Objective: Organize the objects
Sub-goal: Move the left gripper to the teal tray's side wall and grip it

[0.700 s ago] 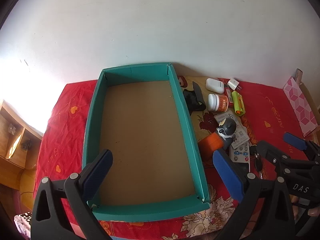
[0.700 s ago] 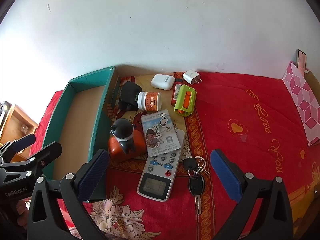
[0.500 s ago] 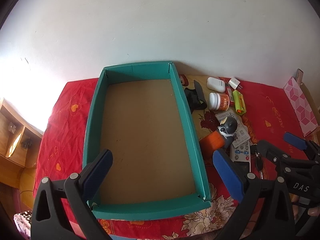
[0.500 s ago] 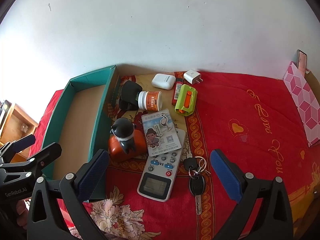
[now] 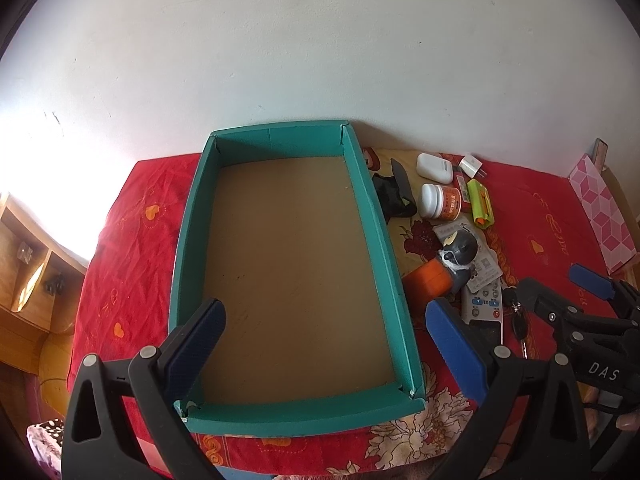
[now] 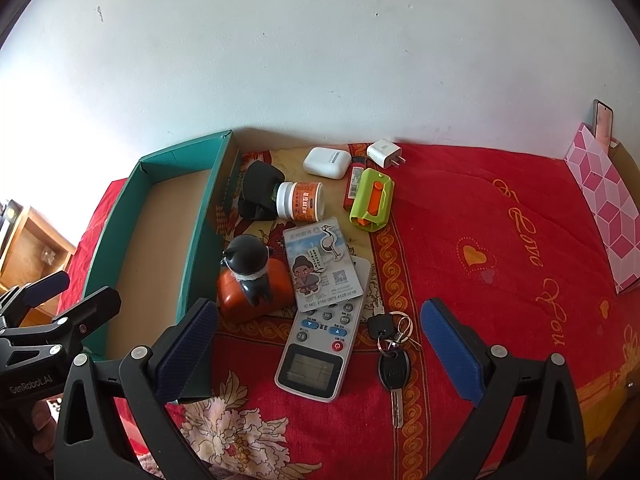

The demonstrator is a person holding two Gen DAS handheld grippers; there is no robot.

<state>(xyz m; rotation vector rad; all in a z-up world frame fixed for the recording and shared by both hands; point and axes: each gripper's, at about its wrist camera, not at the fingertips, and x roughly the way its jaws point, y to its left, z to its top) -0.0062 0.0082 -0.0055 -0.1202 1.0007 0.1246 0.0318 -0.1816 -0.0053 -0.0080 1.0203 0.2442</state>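
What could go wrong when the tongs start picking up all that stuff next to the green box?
1. The card lies partly on the remote, so lifting the remote may tip it off.
2. The keys lie flat on soft red cloth; the open right tongs might pinch fabric.
3. The figurine sits close beside the green box wall, leaving little room.

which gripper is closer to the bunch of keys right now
Right. The right gripper hangs open just above the bunch of keys, which lies between its fingers in its view. The left gripper hangs open over the teal box, across the clutter.
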